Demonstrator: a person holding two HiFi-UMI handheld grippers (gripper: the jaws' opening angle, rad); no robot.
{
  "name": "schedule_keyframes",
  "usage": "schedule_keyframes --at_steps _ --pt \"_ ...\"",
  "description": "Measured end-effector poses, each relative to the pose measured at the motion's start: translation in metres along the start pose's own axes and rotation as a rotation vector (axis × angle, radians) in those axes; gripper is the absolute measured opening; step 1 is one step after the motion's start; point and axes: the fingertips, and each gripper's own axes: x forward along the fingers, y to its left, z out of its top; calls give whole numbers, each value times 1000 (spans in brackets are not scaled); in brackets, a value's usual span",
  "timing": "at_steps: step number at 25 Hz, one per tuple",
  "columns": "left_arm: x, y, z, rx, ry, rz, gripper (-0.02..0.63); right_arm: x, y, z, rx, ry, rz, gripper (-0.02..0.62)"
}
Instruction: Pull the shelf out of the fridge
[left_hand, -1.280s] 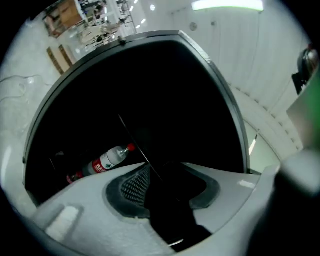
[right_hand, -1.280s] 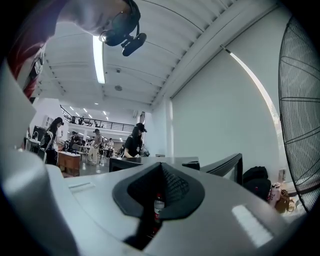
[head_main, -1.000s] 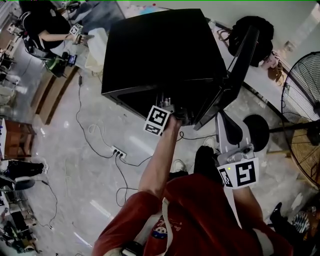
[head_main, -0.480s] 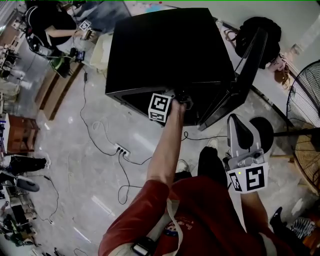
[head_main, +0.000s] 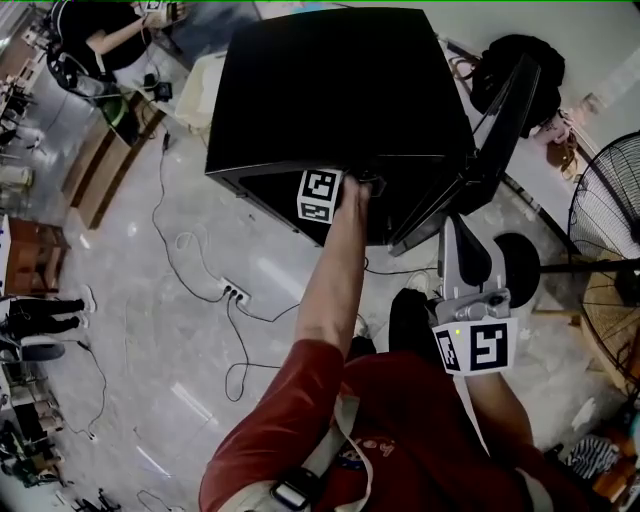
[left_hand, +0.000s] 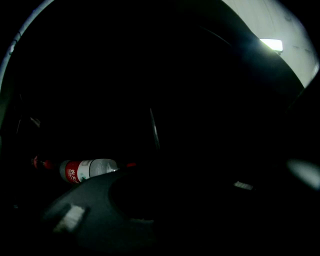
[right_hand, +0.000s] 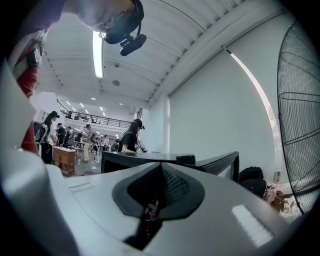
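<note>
The shelf cannot be made out in the dark fridge (head_main: 330, 90) interior ahead of the left gripper (head_main: 322, 196), which reaches into the opening; its jaw state cannot be determined. A bottle (left_hand: 87, 170) lies ahead-left of it. The right gripper (head_main: 455, 245), jaws together and empty, hangs below the open door (head_main: 480, 150).

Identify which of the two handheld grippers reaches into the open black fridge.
The left gripper, its marker cube at the open front of the black box-shaped fridge; the right gripper is outside, by the red shirt.
</note>
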Motion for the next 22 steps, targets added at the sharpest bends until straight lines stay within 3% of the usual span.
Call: schedule_keyframes --at_steps 2,10,18,22 --pt "1 -4 1 -6 -15 -4 38 2 2 -1 -2 2 5 -2" --pt "5 18 2 -19 -34 15 35 3 3 -12 -5 29 12 -2" --pt "5 20 4 -118 -78 49 18 -3 -7 -12 1 36 -12 -2" --pt "-5 5 3 -166 -83 22 17 -5 -6 -11 1 32 -11 -2"
